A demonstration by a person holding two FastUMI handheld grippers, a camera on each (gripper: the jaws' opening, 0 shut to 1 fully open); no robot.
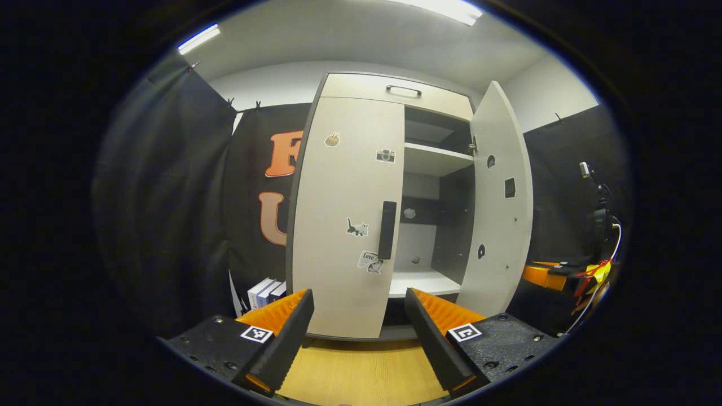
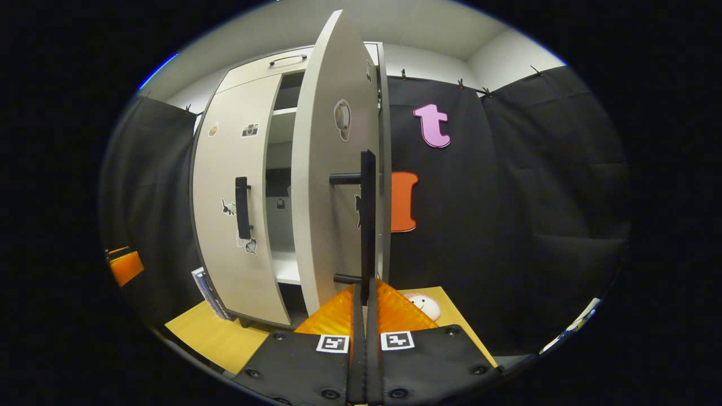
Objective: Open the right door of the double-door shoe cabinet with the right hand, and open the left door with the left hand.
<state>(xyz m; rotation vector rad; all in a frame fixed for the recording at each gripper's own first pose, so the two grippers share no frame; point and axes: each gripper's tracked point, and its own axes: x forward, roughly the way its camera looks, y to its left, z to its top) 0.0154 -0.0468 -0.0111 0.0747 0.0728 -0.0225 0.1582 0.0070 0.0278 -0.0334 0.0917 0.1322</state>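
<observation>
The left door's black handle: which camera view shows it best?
The left gripper view: the left door's handle faces the camera, straight ahead between the open gripper fingers. The right gripper view shows the same handle smaller, off to the side, at a slant.

Bright ceiling strip lights (image 1: 445, 8) glare overhead, the cabinet interior (image 1: 434, 225) lies shadowed, and fisheye distortion bends edges.
</observation>
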